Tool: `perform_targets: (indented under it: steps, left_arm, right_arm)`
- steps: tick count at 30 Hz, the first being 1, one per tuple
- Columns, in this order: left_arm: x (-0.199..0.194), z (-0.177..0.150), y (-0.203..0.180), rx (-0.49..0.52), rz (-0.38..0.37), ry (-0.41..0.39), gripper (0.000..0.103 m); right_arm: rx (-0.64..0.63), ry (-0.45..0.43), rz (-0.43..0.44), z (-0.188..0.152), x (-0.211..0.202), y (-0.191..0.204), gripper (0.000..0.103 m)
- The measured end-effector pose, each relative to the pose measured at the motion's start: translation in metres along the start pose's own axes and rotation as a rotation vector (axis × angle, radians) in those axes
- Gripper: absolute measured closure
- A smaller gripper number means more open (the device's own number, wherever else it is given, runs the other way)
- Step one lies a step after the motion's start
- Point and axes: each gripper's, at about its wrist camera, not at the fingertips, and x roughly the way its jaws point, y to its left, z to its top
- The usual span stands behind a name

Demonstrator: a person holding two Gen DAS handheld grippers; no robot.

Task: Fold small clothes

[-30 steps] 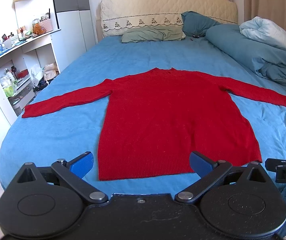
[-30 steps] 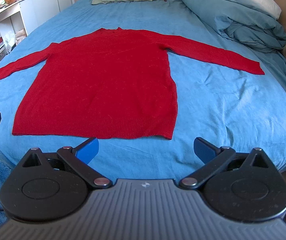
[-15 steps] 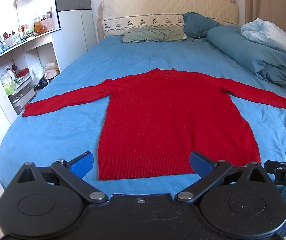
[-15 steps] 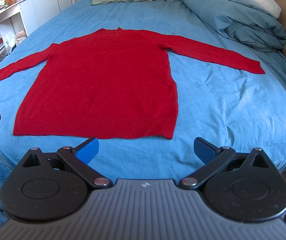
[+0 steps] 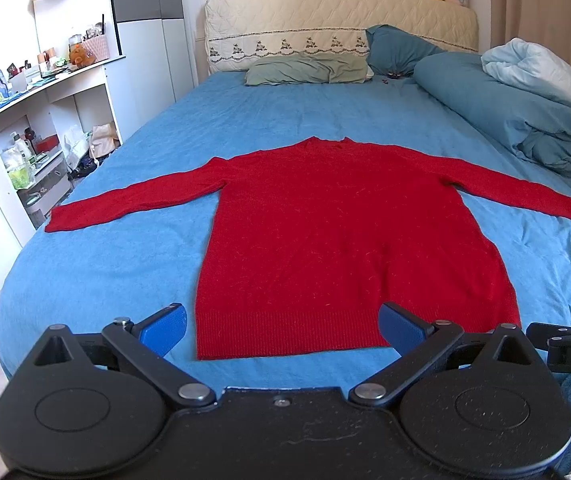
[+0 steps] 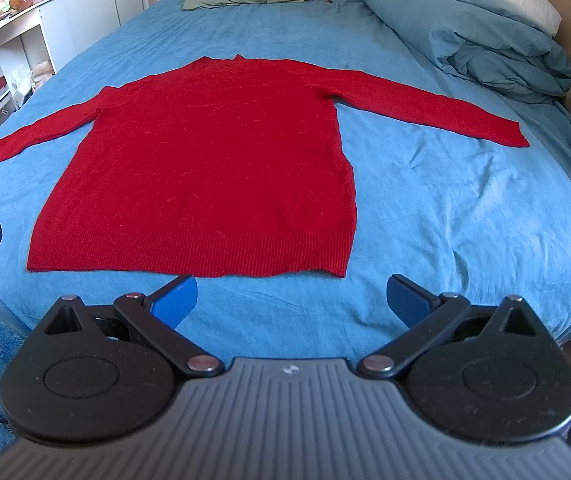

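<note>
The red sweater (image 5: 337,248) lies flat mid-frame on the blue bed (image 5: 105,264). The left gripper (image 5: 281,326) and right gripper (image 6: 291,300) hang spread, empty; a shallow pinch risks dragging sheet too.

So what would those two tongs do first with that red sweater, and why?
Probably reach the left tongs forward to the left sleeve's cuff and pinch it. The red sweater lies flat on the blue bed with both sleeves spread wide, and both tongs, the right tongs too, hang open and empty short of the hem.
</note>
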Motion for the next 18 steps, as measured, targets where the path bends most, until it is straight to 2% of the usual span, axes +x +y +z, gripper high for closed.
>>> perform_targets:
  steps: [18]
  left_arm:
    - [-0.0013,0.0,-0.0009,0.002,0.002,-0.003,0.0]
  right_arm:
    - [-0.001,-0.002,0.005,-0.0008,-0.0015,0.0019,0.0]
